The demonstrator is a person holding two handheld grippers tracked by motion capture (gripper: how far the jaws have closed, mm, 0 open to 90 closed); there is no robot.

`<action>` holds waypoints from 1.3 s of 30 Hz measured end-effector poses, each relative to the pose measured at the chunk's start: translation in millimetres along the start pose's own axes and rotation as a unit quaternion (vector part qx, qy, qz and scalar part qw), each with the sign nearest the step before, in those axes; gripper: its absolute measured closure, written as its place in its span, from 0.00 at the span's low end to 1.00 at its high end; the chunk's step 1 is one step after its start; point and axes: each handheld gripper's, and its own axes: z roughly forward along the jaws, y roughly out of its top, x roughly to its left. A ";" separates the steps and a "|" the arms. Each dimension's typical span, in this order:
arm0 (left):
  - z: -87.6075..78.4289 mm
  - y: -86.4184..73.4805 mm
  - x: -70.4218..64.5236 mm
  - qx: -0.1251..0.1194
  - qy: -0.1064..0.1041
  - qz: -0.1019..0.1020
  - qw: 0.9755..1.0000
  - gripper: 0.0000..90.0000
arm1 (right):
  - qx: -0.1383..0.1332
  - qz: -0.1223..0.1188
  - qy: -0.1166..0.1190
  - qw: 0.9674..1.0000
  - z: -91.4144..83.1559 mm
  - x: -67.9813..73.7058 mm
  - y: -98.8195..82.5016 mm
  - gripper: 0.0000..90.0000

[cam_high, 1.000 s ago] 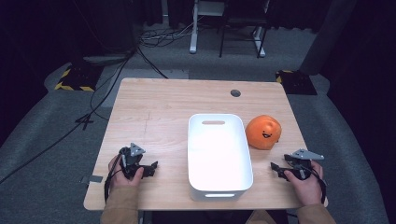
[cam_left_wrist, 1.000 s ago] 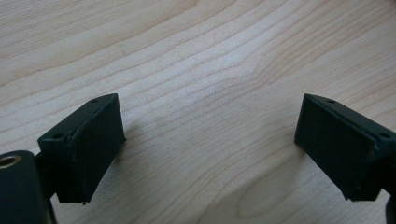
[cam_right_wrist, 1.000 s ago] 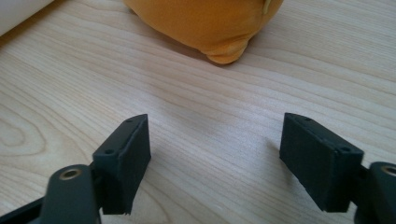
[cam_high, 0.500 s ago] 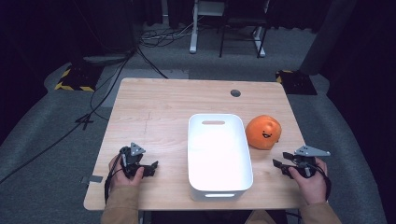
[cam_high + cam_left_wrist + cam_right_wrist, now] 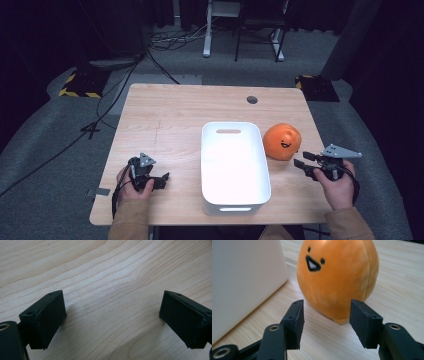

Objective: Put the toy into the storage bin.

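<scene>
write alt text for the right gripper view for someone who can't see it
An orange plush toy with a black smiling face stands on the wooden table, just beyond the right gripper, whose two black fingers have just been closing and stand apart with nothing between them. The white wall of a bin rises at the left, beside the toy.

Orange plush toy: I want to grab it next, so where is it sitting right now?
In the high view the orange plush toy stands on the table, right of the white bin, just ahead of the right gripper.
</scene>
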 end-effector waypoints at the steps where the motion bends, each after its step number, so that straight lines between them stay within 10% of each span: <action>1: 0.1 0.0 -0.1 -0.001 0.000 -0.001 1.000 0.08 | -0.003 -0.002 0.000 1.000 -0.1 -0.7 2.5 0.52; 39: 0.1 0.0 -0.1 0.000 0.000 -0.001 1.000 0.08 | -0.078 0.014 0.014 0.997 28.6 -25.2 65.5 0.55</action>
